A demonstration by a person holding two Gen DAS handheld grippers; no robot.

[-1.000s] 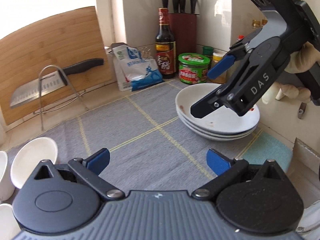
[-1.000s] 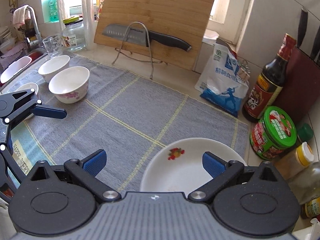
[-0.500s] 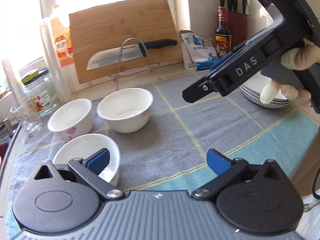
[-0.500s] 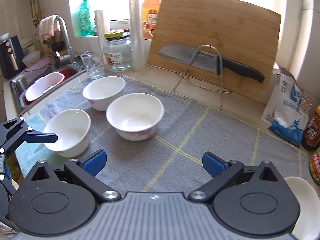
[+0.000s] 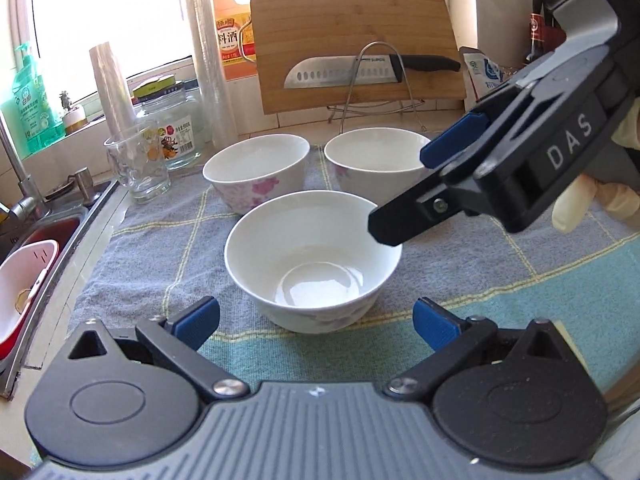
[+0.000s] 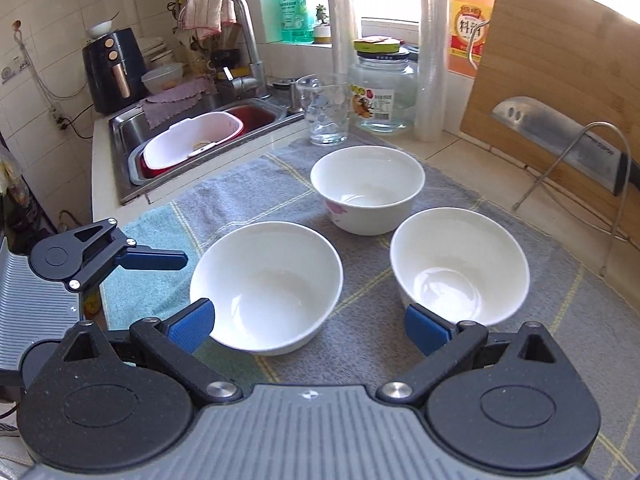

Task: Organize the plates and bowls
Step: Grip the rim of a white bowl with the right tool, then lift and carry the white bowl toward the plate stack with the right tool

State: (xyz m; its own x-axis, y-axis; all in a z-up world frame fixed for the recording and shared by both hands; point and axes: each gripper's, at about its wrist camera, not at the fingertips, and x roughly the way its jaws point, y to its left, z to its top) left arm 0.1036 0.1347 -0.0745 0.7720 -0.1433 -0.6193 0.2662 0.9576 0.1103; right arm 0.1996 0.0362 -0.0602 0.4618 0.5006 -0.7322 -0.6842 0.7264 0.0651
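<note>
While both views have swung left since a second ago, away from the stacked plates by the sauce bottle, I now face three white bowls on the grey mat. My left gripper hovers with its blue pads spread wide on either side of the nearest bowl, not touching it, and holds nothing. That bowl sits at the mat's front edge, where the grey turns teal; half a second ago it lay low and to the left of my left pads, and now it is centred between them. Behind it stand the left rear bowl and the right rear bowl, near each other but apart. My right gripper is also spread wide and empty, its left pad just beside the nearest bowl's rim and its right pad just beside the right rear bowl. From the left camera it reaches in from the right, above the nearest bowl's rim. A knife rests on its wire stand against the cutting board.
</note>
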